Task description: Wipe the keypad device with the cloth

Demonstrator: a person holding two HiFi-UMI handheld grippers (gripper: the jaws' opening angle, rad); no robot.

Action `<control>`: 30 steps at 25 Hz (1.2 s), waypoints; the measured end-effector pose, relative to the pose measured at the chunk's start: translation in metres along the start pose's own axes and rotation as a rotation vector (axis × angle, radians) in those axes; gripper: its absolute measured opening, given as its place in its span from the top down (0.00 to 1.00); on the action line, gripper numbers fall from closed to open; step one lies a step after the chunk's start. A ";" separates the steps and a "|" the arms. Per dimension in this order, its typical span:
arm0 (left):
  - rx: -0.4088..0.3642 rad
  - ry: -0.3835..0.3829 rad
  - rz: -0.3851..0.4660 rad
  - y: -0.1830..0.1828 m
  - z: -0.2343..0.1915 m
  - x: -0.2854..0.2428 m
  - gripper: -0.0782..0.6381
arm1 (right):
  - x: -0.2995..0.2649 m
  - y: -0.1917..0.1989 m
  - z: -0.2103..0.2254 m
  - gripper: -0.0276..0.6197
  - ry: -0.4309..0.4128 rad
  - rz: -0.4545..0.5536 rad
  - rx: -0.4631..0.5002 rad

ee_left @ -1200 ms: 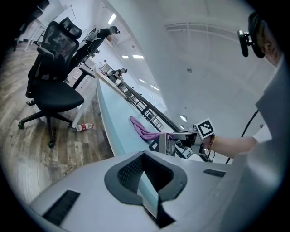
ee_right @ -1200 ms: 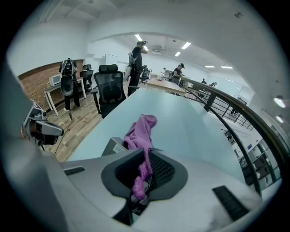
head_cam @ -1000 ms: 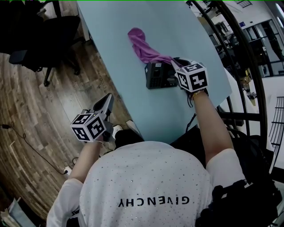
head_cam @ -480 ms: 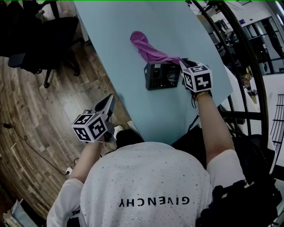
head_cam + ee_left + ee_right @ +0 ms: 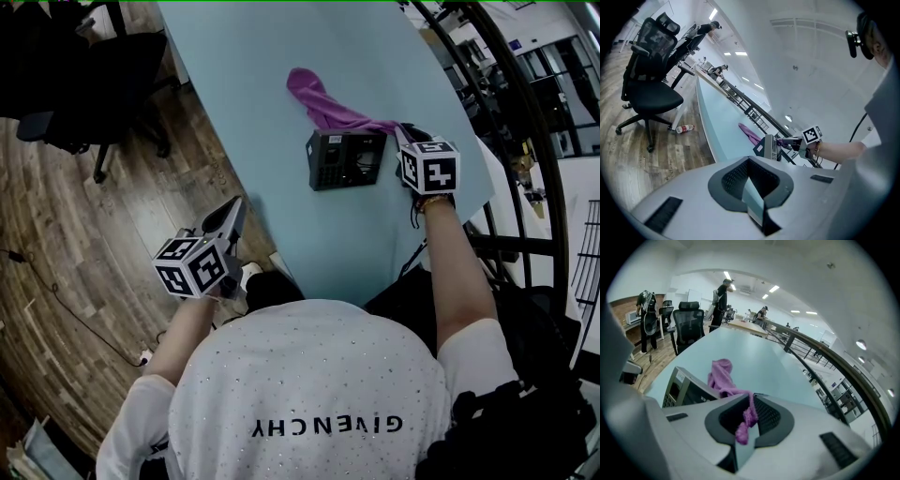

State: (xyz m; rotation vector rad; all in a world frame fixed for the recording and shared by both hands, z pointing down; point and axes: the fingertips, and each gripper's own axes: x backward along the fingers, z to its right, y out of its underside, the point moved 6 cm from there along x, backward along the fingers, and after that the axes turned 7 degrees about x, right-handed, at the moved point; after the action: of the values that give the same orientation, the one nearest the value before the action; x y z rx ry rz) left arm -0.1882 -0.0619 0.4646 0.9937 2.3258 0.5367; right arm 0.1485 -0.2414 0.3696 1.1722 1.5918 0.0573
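Observation:
The black keypad device [image 5: 345,159] lies face up on the pale blue table [image 5: 244,75]. A purple cloth [image 5: 323,98] trails from behind it to its right. At the device's right edge, my right gripper [image 5: 405,133] is shut on the cloth's near end. In the right gripper view the cloth [image 5: 723,378] runs from the pinched jaws [image 5: 745,427] past the keypad device [image 5: 682,387]. My left gripper [image 5: 228,217] hangs off the table's left edge, above the wooden floor, shut and holding nothing. The left gripper view shows the device [image 5: 771,147] and cloth [image 5: 749,132] far ahead.
A black office chair [image 5: 103,66] stands on the wood floor left of the table, with a bottle [image 5: 684,128] lying near it. A black railing [image 5: 525,141] curves along the table's right side. People [image 5: 721,294] stand far off.
My right gripper has slid to the right, dragging the cloth's end off the keypad device's top, so the device's face now shows. The left gripper has stayed put.

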 end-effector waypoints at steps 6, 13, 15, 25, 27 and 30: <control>-0.003 -0.013 0.001 -0.004 -0.003 -0.001 0.89 | 0.024 -0.071 -0.021 0.91 -0.026 0.307 0.056; -0.017 -0.005 0.014 -0.006 0.002 -0.001 0.89 | 0.054 -0.139 -0.105 0.91 -0.127 0.486 0.364; -0.009 -0.008 0.019 -0.004 0.002 0.000 0.89 | 0.057 -0.139 -0.129 0.91 -0.171 0.509 0.420; -0.002 -0.017 0.011 0.003 -0.001 0.005 0.89 | 0.017 -0.072 -0.157 0.91 -0.171 0.294 0.507; -0.004 -0.017 0.012 0.003 -0.001 0.007 0.89 | 0.018 -0.069 -0.158 0.91 -0.168 0.294 0.497; -0.009 -0.013 0.017 0.001 0.002 0.007 0.89 | 0.020 -0.067 -0.162 0.91 -0.170 0.291 0.513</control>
State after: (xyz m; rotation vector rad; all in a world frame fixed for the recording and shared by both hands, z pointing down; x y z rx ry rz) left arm -0.1907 -0.0557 0.4616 1.0109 2.3036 0.5460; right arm -0.0158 -0.1785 0.3804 1.7517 1.3093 -0.2701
